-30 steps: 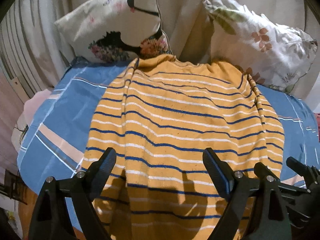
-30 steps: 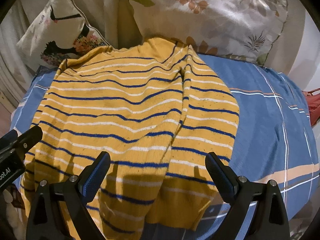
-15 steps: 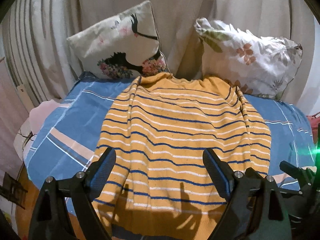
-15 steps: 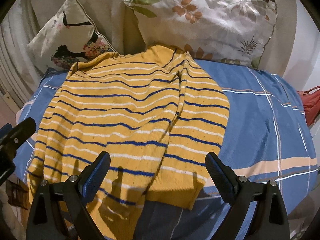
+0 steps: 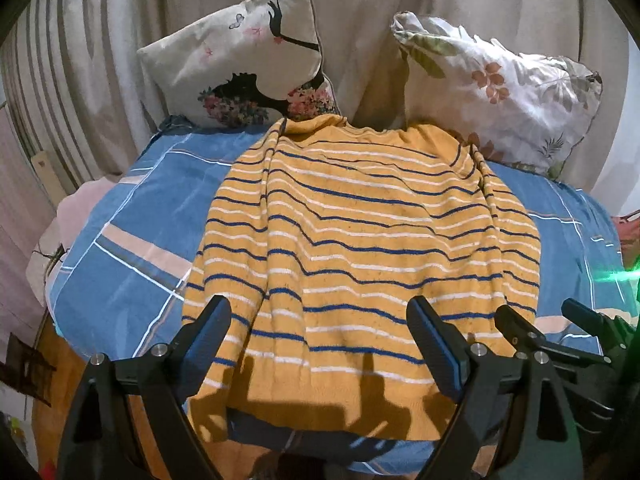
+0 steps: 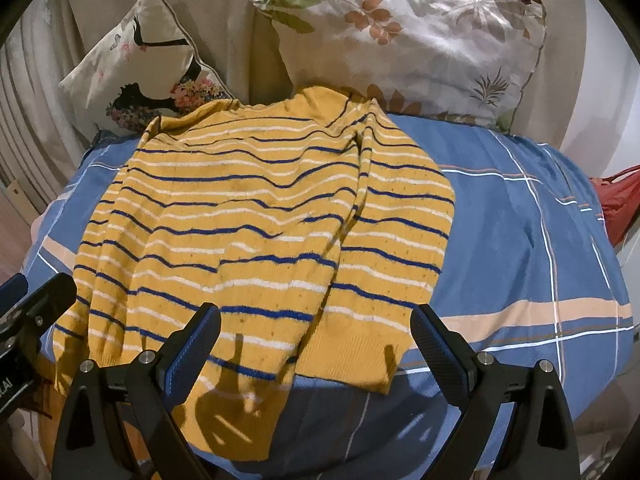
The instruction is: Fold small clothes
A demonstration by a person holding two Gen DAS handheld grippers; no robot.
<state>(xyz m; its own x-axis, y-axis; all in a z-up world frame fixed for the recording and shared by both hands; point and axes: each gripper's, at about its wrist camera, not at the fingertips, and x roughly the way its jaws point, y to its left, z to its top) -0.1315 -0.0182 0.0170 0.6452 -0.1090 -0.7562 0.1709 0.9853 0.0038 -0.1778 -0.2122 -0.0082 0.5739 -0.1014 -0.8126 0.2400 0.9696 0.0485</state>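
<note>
At the far left, the bird-print cushion [image 5: 240, 68] leans against the beige curtain [image 5: 360, 32]. The yellow striped sweater [image 5: 360, 248] lies spread flat in the middle of the blue checked bedsheet [image 5: 132, 220], its collar near the cushions and its hem at the near edge. The left gripper [image 5: 320, 336] hangs above the hem with its fingers wide apart, holding nothing. The right gripper [image 6: 316, 344] is also spread wide and empty, above the sweater's right sleeve. At the right stands the leaf-print pillow [image 6: 420, 40].

Home bedroom — blue plaid bedsheet [image 5: 132, 216], floral pillows [image 6: 420, 40], beige curtains [image 5: 372, 20]
</note>
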